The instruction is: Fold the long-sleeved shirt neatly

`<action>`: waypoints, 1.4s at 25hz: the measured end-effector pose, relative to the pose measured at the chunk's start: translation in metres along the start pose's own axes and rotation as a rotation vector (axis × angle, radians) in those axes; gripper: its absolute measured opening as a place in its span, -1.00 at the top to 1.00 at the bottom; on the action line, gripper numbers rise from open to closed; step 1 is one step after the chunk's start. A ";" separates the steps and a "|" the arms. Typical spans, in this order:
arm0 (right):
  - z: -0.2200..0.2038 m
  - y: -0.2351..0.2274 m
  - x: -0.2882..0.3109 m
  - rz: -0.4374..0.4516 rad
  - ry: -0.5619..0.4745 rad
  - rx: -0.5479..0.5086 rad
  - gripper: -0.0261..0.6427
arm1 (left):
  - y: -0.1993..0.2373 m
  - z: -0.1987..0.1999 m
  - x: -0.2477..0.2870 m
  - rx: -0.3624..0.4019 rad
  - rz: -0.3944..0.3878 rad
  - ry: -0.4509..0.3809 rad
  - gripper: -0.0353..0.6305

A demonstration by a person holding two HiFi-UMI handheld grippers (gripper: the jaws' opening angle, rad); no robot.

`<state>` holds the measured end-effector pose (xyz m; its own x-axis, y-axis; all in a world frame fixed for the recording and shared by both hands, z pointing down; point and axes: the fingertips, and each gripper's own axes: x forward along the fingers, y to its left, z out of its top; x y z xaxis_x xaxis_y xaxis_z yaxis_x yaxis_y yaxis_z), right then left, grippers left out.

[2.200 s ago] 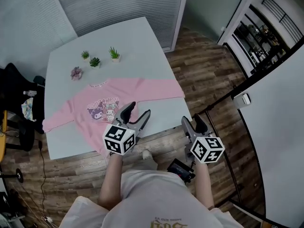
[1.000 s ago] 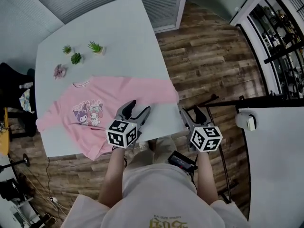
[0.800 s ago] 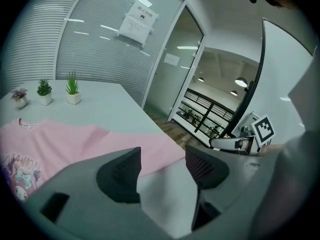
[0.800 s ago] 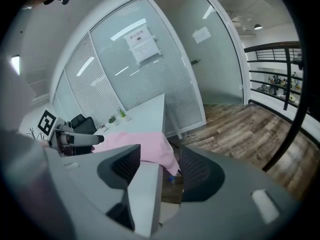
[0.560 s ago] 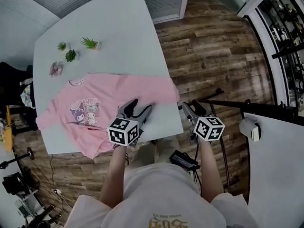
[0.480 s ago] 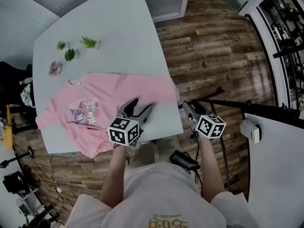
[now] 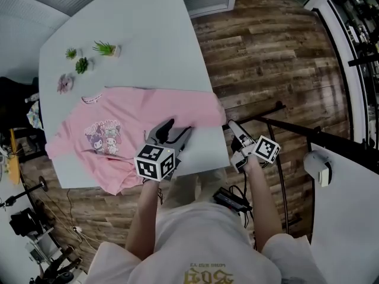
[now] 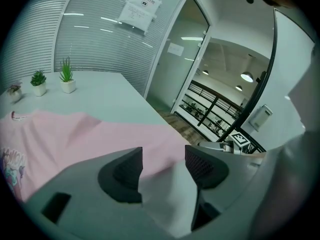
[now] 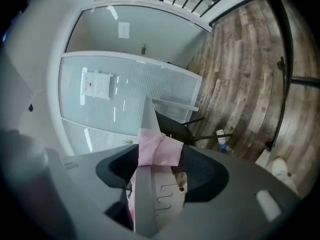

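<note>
A pink long-sleeved shirt (image 7: 127, 120) with a cartoon print lies spread on the pale table (image 7: 136, 22). Its right sleeve reaches the table's right edge, and the cuff (image 7: 214, 112) droops over it. My left gripper (image 7: 176, 130) hovers open over the shirt's lower right part. In the left gripper view, its jaws (image 8: 164, 159) frame bare table and the shirt (image 8: 75, 134). My right gripper (image 7: 234, 136) is rolled on its side at the table's edge. Its jaws are opening, with the cuff (image 9: 157, 149) between them (image 9: 159, 165) and not pinched.
Three small potted plants (image 7: 106, 48) and a pink flower (image 7: 63, 83) stand at the table's far left. Wooden floor (image 7: 266, 52) lies to the right, crossed by a black rail (image 7: 296, 126). A black chair (image 7: 15, 108) is at the left. A black device (image 7: 228, 200) sits by the person's legs.
The right gripper has rolled onto its side and sunk to the table's right edge by the cuff. The left gripper has dropped a little over the shirt.
</note>
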<state>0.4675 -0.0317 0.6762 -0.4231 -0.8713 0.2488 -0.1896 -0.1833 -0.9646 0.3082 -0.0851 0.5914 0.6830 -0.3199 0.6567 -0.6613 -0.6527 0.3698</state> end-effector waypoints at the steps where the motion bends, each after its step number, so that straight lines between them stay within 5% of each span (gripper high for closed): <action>1: -0.001 -0.003 0.002 0.028 0.000 0.032 0.10 | 0.000 -0.001 0.002 0.001 0.000 0.004 0.09; 8: -0.019 -0.026 0.014 0.076 0.078 0.121 0.02 | -0.003 -0.005 0.012 0.003 -0.001 0.023 0.09; 16: -0.022 -0.032 0.021 0.258 0.043 0.361 -0.19 | 0.001 -0.006 0.011 -0.010 0.005 0.027 0.12; 23: -0.025 -0.026 0.029 0.307 0.069 0.391 -0.21 | 0.006 -0.007 0.007 -0.023 0.007 0.021 0.14; 32: -0.019 -0.016 0.032 0.324 0.052 0.352 0.19 | 0.008 -0.007 0.003 -0.029 0.011 0.013 0.16; 35: -0.012 -0.012 0.030 0.345 0.016 0.339 0.52 | 0.005 -0.007 0.004 -0.021 0.003 0.013 0.16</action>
<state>0.4463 -0.0498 0.6958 -0.4246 -0.9007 -0.0923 0.2623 -0.0248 -0.9647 0.3048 -0.0848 0.6006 0.6772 -0.3130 0.6659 -0.6697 -0.6371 0.3816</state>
